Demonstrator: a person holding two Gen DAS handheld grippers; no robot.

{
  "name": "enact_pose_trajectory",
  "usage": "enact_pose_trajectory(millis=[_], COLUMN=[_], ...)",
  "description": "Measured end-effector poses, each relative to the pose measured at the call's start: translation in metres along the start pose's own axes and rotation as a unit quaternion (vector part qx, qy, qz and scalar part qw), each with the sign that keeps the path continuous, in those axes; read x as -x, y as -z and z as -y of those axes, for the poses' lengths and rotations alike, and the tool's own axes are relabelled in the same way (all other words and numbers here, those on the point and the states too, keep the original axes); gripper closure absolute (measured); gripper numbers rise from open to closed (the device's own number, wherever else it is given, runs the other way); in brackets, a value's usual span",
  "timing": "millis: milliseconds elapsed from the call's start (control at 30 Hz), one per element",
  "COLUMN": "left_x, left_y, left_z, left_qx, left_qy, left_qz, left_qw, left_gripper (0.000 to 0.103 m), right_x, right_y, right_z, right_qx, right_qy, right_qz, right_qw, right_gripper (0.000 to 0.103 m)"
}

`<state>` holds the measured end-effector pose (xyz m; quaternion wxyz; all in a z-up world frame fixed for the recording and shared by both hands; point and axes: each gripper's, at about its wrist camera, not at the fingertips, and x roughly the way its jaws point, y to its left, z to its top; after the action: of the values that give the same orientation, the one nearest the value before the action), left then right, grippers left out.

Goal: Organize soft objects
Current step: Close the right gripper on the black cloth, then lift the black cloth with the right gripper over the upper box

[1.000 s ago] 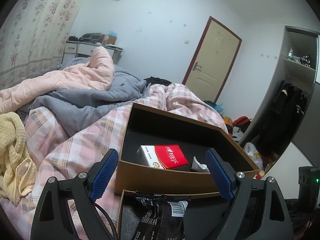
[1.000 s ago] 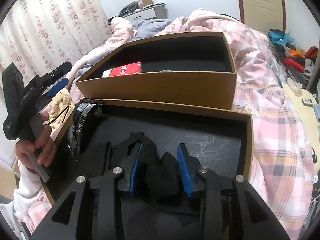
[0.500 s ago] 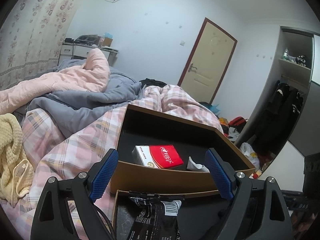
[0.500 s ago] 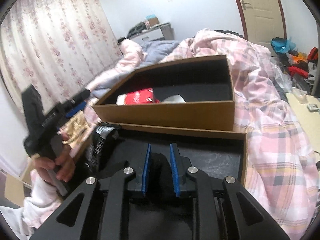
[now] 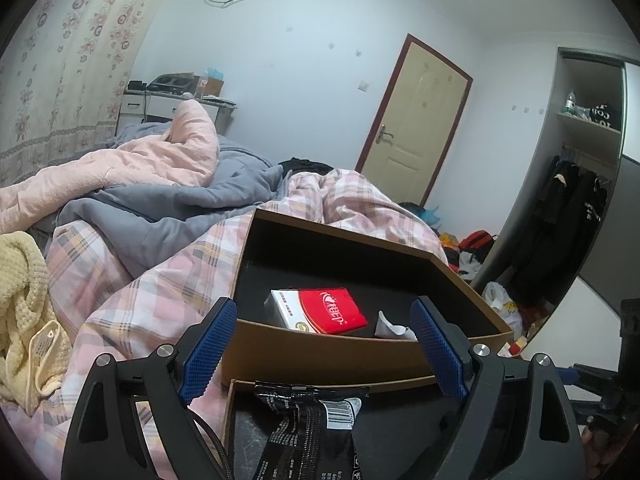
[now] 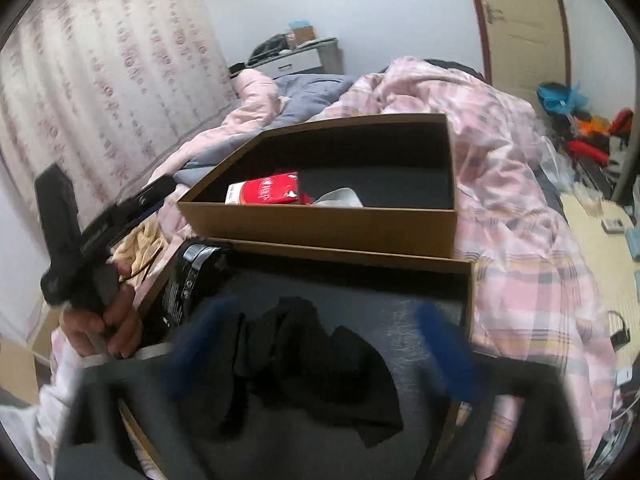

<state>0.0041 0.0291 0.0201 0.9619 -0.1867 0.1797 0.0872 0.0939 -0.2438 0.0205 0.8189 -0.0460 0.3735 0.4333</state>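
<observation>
Two brown cardboard boxes with black lining sit on the plaid-covered bed (image 5: 132, 304), long sides touching. The far box (image 6: 320, 228) holds a red-and-white packet (image 6: 266, 192) at its left end with a white scrap (image 6: 340, 197) just beside it; the rest of its floor is bare. The near box (image 6: 352, 256) holds a black printed pouch (image 6: 188, 284) against its left wall and black socks (image 6: 316, 356) lying loose on the floor of the box, left of centre. The right half of that floor is bare up to the right wall.

Right gripper (image 6: 320, 356): blue fingers spread wide apart, one either side of the socks, gripping nothing. The fingers and body are motion-blurred, so I cannot tell whether a pad touches the fabric.

Left gripper (image 5: 322, 350): fingers wide apart, empty, held over the near box's left end above the pouch. In the right wrist view only its black body and the hand (image 6: 102, 324) on it show, at the left edge.

The near box's front wall is hidden behind the right gripper. A yellow knit cloth (image 5: 24, 312) lies on the bed, left of the boxes, cut off by the frame.
</observation>
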Motion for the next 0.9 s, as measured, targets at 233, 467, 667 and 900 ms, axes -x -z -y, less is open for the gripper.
enact_pose_trajectory(millis=[233,467,667,900], left_x=[0.001,0.003,0.005,0.009], left_y=[-0.003,-0.003,-0.003,-0.001], left_z=[0.001,-0.001,0.000,0.012], left_qx=[0.003,0.007,0.006,-0.026], left_qy=[0.002,0.005,0.004,-0.010], left_qz=[0.000,0.003,0.005,0.015], left_qw=[1.0000,1.0000,1.0000,0.9995], left_gripper=[0.016,0.016,0.016,0.016], right_x=[-0.011,-0.030,-0.020,-0.002], right_y=[0.009,0.016,0.013,-0.002], right_z=[-0.008,-0.004,0.002,0.008], right_qx=[0.047,0.044,0.030,0.001], right_qy=[0.012,0.029,0.007,-0.029], right_qz=[-0.034,-0.090,-0.063,-0.020], right_qw=[0.998,0.995,0.998,0.999], right_gripper=[0.002,0.080,0.089,0.090])
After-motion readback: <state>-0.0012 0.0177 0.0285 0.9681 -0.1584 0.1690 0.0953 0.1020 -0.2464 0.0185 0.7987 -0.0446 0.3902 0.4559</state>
